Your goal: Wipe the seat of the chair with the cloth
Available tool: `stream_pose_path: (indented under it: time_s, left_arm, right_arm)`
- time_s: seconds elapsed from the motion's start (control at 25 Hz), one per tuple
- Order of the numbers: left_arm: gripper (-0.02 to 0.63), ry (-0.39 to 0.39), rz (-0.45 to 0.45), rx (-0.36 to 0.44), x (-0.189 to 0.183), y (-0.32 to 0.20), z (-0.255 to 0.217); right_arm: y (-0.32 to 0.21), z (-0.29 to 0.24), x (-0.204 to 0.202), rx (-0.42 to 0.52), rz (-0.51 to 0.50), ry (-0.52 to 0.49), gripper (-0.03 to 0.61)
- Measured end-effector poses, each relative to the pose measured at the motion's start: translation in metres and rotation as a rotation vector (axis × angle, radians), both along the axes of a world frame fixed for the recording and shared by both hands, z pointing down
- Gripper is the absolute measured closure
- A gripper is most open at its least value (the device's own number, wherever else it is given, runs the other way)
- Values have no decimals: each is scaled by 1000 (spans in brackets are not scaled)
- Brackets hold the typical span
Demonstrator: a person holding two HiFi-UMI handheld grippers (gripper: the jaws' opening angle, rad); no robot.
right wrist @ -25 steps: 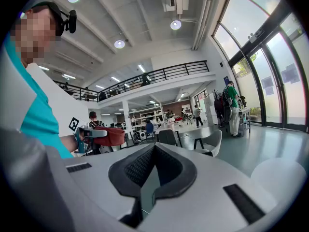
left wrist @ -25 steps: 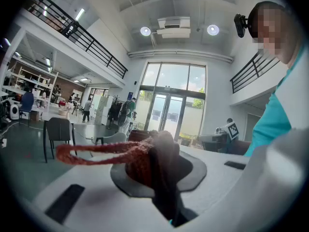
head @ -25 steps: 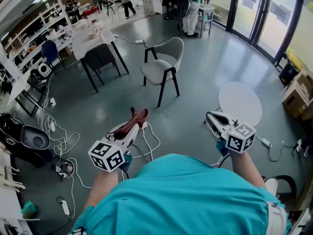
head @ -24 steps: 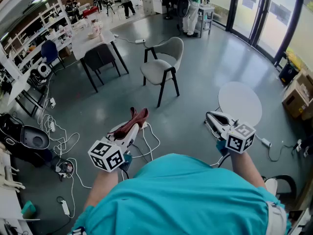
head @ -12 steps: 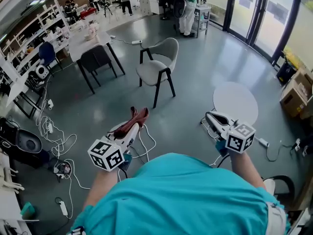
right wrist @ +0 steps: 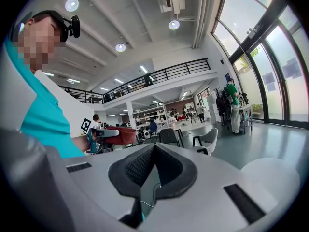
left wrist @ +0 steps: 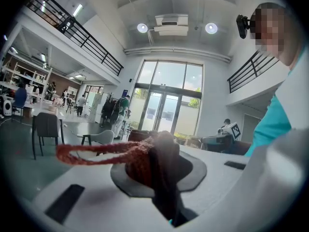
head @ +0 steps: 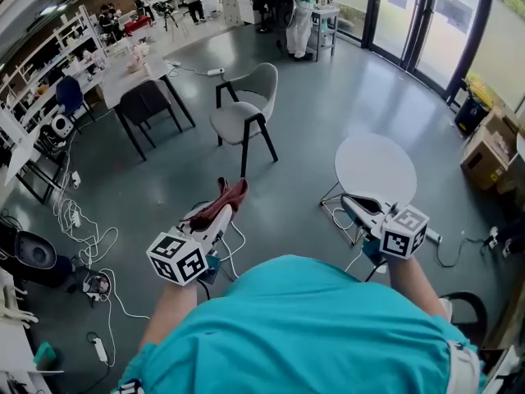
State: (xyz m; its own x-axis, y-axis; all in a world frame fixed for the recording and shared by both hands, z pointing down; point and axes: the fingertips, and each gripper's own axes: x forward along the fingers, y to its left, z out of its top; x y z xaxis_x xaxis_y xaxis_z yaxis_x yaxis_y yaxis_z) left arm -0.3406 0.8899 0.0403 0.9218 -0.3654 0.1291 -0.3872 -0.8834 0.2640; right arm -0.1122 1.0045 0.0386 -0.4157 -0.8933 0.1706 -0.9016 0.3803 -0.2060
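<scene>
**Cloth clamped in left gripper; chair stands apart**

The left gripper (head: 220, 210) is clamped on the red cloth (head: 227, 195), which sticks out past its tips. The right gripper (head: 351, 203) has its jaws together, tips meeting. The chair (head: 243, 105) stands well ahead on the grey floor (head: 328, 80), its seat untouched. A round white table (head: 376, 167) is near the right gripper.

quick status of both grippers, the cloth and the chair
reddish-brown cloth: bunched, clamped in the left jaws, a loop sticking out
left hand-held gripper: shut on the cloth
right hand-held gripper: shut, nothing between its jaws
grey padded chair with black legs: upright, seat bare, well ahead of both grippers
</scene>
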Motion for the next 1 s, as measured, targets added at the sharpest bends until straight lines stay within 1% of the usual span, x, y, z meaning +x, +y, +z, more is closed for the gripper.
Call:
stream_pose_path:
  time_s: [0.12, 0.24, 0.4, 0.52, 0.64, 0.72, 0.88, 1.0]
  left_arm:
    - [551, -13, 27, -10, 27, 15, 3]
    - [551, -30, 42, -18, 43, 17, 7]
    - [551, -38, 39, -21, 44, 0, 10]
    - [551, -33, 38, -28, 41, -24, 16]
    - [551, -19, 47, -39, 31, -60, 26]
    - [551, 1, 55, -44, 24, -94, 33]
    - [551, 33, 84, -63, 7, -178, 34]
    - [551, 37, 106, -44, -9, -242, 22]
  right_arm:
    - [15, 5, 23, -12, 5, -11, 580]
    - [17, 10, 36, -20, 8, -31, 580]
    - [1, 19, 35, -32, -6, -42, 580]
    - [-22, 26, 31, -44, -10, -46, 580]
    - [-56, 32, 20, -56, -6, -31, 580]
    - [-86, 34, 12, -57, 7, -9, 580]
    - [-163, 27, -12, -55, 34, -4, 580]
    - [-226, 13, -34, -52, 34, 15, 580]
